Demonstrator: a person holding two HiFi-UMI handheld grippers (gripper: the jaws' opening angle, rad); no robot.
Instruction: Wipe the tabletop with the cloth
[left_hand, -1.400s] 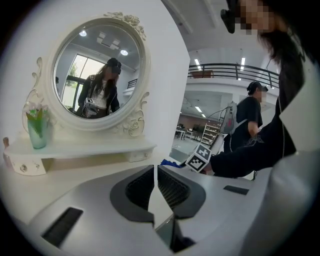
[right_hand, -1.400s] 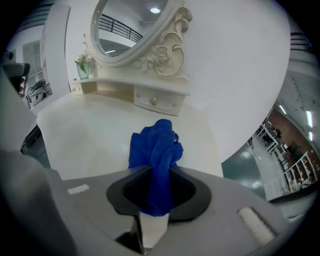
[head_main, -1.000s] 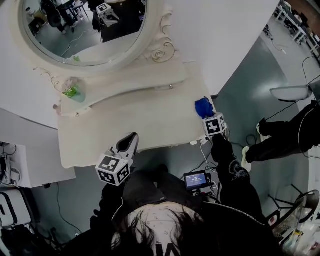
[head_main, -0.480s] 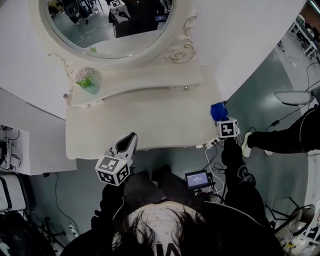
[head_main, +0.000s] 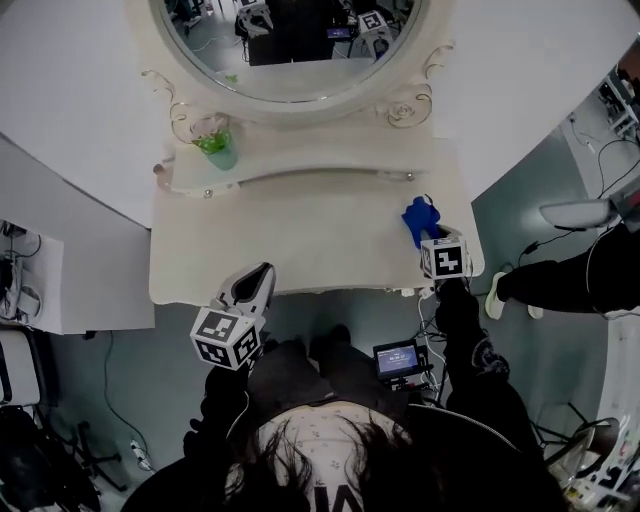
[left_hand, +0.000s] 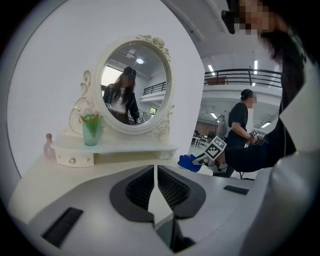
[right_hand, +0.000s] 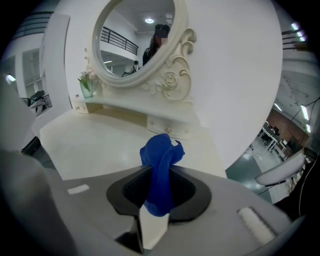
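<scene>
The blue cloth (head_main: 418, 218) is bunched between the jaws of my right gripper (head_main: 427, 234), which is shut on it over the right front part of the cream tabletop (head_main: 300, 240). In the right gripper view the cloth (right_hand: 161, 160) sticks up out of the gripper (right_hand: 159, 171); whether it touches the top I cannot tell. My left gripper (head_main: 262, 274) hovers at the table's front edge, left of centre. Its jaws (left_hand: 155, 167) are shut with nothing in them, and from there the cloth (left_hand: 189, 162) shows at the right.
An oval mirror (head_main: 290, 50) stands behind a raised shelf with a green cup (head_main: 218, 150) and a small pink bottle (head_main: 160, 170). A small screen (head_main: 397, 358) and cables lie on the floor under the front edge. A person in black (head_main: 570, 280) is at the right.
The head view has swung, so the table sits further right and lower in it. My right gripper has carried the cloth inward from the table's right edge. The left gripper has stayed put.
</scene>
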